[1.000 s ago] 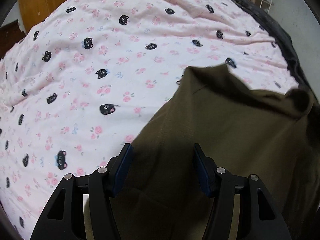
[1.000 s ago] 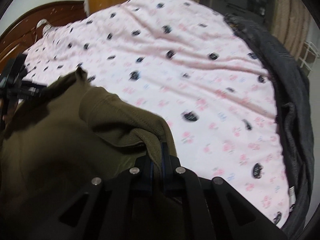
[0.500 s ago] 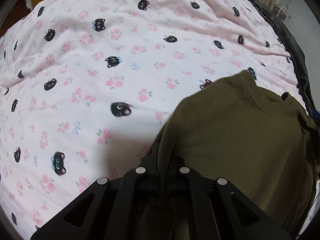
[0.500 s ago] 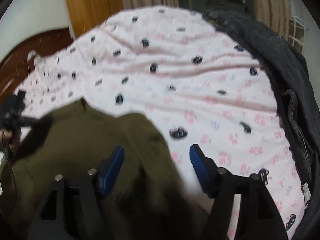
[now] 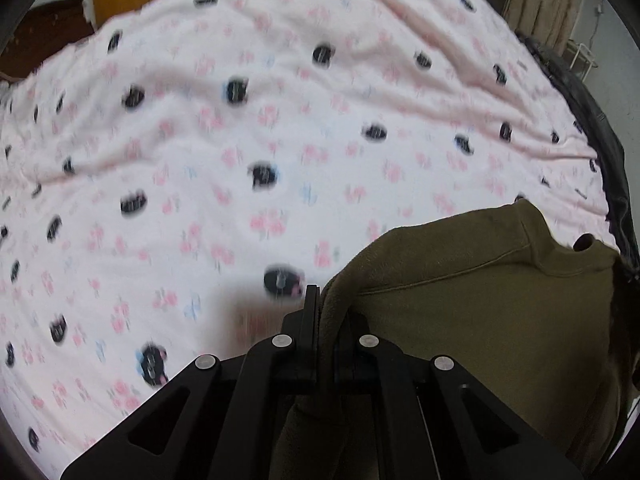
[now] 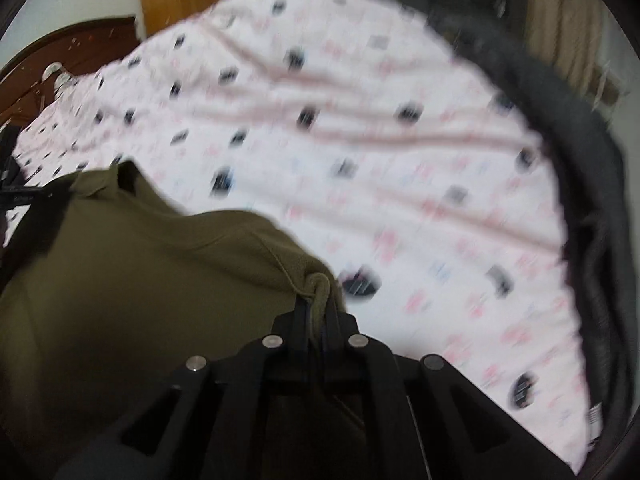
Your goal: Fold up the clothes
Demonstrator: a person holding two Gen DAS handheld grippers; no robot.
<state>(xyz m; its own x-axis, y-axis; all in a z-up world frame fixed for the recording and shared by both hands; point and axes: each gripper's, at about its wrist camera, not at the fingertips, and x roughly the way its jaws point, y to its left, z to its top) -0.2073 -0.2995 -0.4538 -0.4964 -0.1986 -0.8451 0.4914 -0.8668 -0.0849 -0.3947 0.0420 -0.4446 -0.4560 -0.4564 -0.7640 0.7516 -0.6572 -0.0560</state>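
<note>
Pink bedding printed with black cat faces and small flowers covers the bed (image 5: 280, 128) and fills most of both views; a wooden headboard (image 6: 80, 44) and a wardrobe panel stand behind it, with curtains at the far right. Along the bed's right edge lies a dark grey garment (image 6: 592, 184), bunched in a long ridge and not visibly folded.

Smaller than that is the task's thing in hand, the olive sweatshirt (image 5: 480, 320). It hangs spread between the two grippers above the near part of the bed, its collar uppermost and its body dropping out of view below the cameras. No crease or fold shows in the part that can be seen; the lower half is hidden, so I cannot tell whether it is doubled anywhere.

The left gripper (image 5: 326, 320) has its jaws pinched close on a roll of the sweatshirt's fabric near one shoulder. The right gripper (image 6: 318, 304) is likewise clamped tight on a bunched edge at the other shoulder.

Judging from this, the sweatshirt is being held up by its shoulders, which fits being carried to the bed for laying out; folded it is not, as far as visible, and the grey garment looks yet to be dealt with.
</note>
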